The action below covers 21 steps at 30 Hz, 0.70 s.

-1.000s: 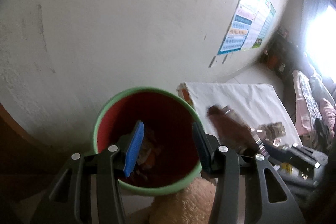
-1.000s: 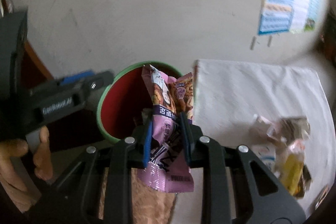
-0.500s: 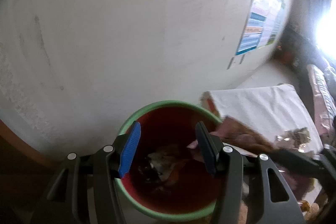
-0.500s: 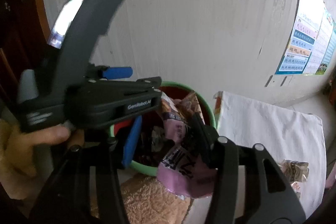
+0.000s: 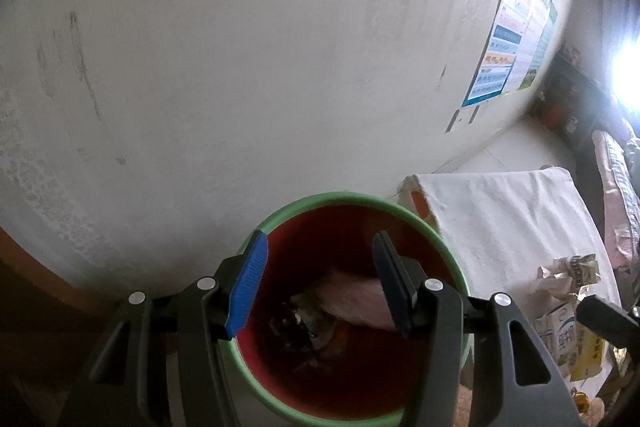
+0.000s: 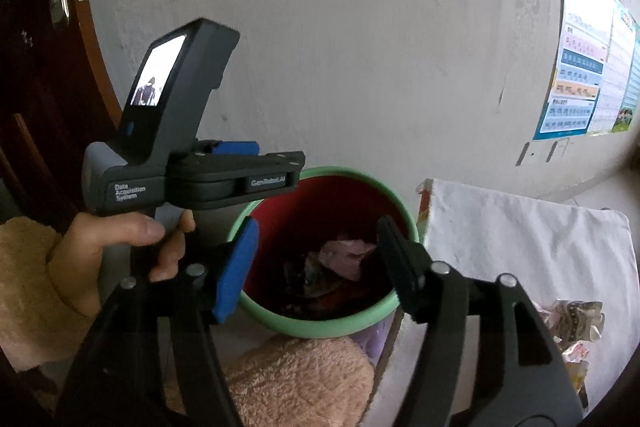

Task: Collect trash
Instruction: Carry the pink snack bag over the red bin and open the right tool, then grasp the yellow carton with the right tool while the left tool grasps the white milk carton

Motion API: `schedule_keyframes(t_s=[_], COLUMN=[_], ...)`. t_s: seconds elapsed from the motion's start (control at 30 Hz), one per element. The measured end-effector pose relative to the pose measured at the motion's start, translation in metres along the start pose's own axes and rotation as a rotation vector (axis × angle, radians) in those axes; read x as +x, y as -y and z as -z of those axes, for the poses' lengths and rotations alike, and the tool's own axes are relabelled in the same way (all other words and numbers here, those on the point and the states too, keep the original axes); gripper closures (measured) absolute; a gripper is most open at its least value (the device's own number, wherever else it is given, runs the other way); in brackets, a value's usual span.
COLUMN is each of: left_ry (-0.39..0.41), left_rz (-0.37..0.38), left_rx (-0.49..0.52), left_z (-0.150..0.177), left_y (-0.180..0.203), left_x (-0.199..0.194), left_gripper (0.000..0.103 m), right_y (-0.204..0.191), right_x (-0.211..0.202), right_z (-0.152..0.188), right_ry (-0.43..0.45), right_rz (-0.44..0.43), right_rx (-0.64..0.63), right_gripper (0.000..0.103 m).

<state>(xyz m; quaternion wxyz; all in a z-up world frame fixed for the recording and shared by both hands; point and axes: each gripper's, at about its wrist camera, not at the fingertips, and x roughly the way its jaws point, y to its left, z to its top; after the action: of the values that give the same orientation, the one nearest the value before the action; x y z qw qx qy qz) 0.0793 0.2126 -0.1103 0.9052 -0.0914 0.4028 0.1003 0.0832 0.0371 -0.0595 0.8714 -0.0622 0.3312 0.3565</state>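
A bin with a red inside and a green rim [image 5: 340,197] stands by the wall, several wrappers at its bottom. On top of them lies a pink snack wrapper [image 5: 356,297], touching no gripper. My left gripper [image 5: 320,247] hangs open over the bin mouth with nothing between its pads. In the right wrist view the same bin rim [image 6: 320,329] and pink wrapper [image 6: 346,253] sit below my right gripper [image 6: 318,227]. Its jaws are opening with nothing between them. A hand [image 6: 120,239] holds the left device at the bin's left side.
A white cloth [image 5: 500,211] covers the low table right of the bin. Crumpled wrappers [image 5: 568,271] and a milk carton [image 5: 560,331] lie on it. A fluffy peach cloth [image 6: 296,379] lies in front of the bin. A dark door [image 6: 40,67] is at the left.
My right gripper's jaws have opened and the pink wrapper it held has dropped into the bin. The left gripper has shifted over the bin, still open.
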Motion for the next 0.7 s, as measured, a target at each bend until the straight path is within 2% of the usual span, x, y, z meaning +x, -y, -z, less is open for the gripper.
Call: schedule_keyframes(t_s=[0.07, 0.2, 0.37, 0.47, 0.63, 0.7], left_ry=[-0.004, -0.008, -0.028, -0.044, -0.069, -0.084], left_rz=[0.007, 0.023, 0.062, 0.098, 0.156, 0.176], left_rx=[-0.009, -0.009, -0.004, 0.012, 0.030, 0.051], left_z=[0.002, 0.012, 0.028, 0.036, 0.047, 0.051], left_y=[0.000, 0.002, 0.016, 0.034, 0.065, 0.078], left_x=[-0.002, -0.008, -0.015, -0.018, -0.023, -0.024], left_gripper=[0.051, 0.051, 0.051, 0.051, 0.051, 0.051], right_y=[0.002, 0.013, 0.048, 0.077, 0.141, 0.166], right_x=[-0.002, -0.013, -0.033, -0.053, -0.094, -0.105], right_z=[0.001, 0.010, 0.033, 0.052, 0.093, 0.112], right_ry=[0.001, -0.015, -0.054, -0.084, -0.109, -0.127], right_rz=[0.000, 0.016, 0.071, 0.153, 0.338, 0.364], right_rx=[0.016, 0.088, 0.246, 0.325, 0.493, 0.586], right_gripper=[0.041, 0.030, 0.029, 0.029, 0.029, 0.029])
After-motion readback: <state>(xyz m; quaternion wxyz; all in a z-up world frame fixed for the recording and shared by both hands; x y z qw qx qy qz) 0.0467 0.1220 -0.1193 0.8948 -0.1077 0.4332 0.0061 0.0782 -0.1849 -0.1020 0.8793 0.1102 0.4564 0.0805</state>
